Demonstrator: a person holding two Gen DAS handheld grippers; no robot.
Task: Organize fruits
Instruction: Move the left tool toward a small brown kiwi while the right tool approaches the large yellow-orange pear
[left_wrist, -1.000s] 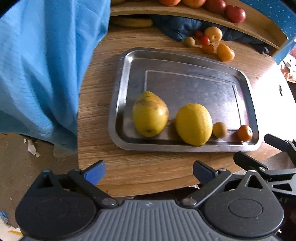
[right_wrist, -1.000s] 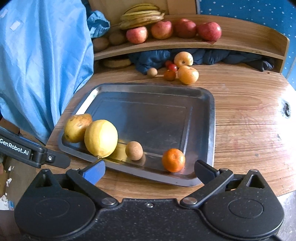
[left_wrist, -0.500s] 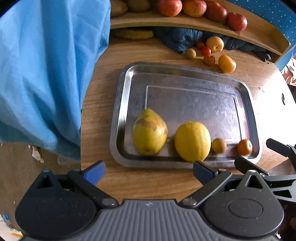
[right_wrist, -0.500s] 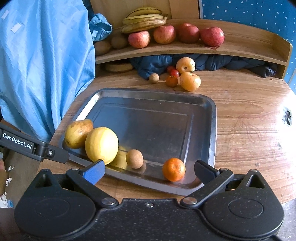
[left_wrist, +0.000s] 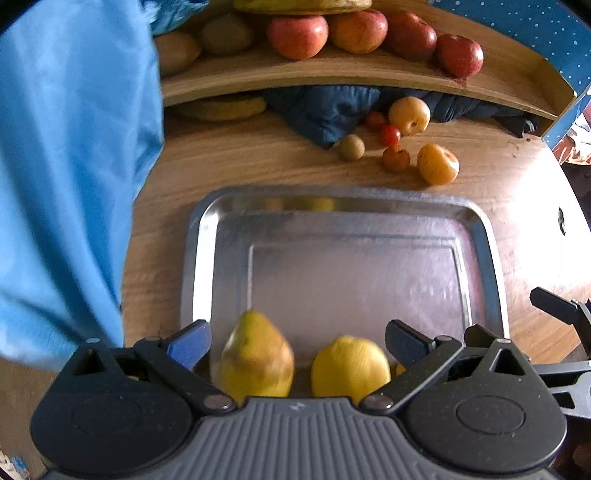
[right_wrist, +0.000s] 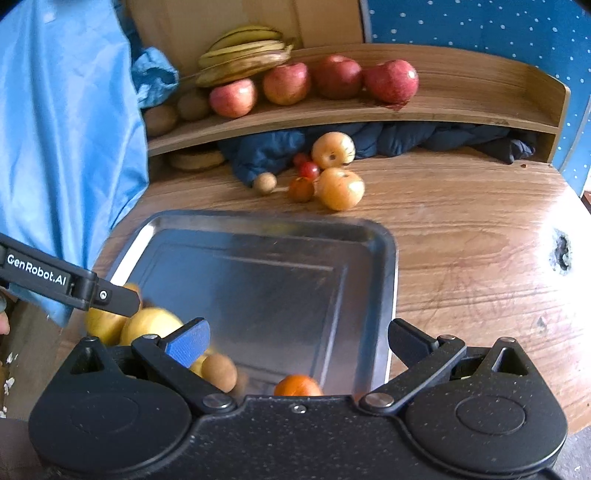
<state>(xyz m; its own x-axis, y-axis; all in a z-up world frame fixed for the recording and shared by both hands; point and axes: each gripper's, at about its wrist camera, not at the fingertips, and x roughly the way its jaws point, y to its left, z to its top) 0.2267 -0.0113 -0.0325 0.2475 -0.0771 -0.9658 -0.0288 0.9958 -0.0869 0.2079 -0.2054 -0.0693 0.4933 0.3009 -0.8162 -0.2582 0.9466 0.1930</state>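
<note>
Tongs (right_wrist: 297, 341) gape empty above tray (right_wrist: 384, 258); orange (right_wrist: 297, 386) just below

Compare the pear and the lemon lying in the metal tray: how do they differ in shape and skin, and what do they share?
The pear tapers to a narrow top, while the lemon is rounded and plump. The pear's yellow skin carries brownish patches; the lemon's is an even bright yellow. The pear sits nearer the tray's left rim, the lemon to its right. Both are yellow, of similar size, and lie side by side at the tray's near edge.
</note>
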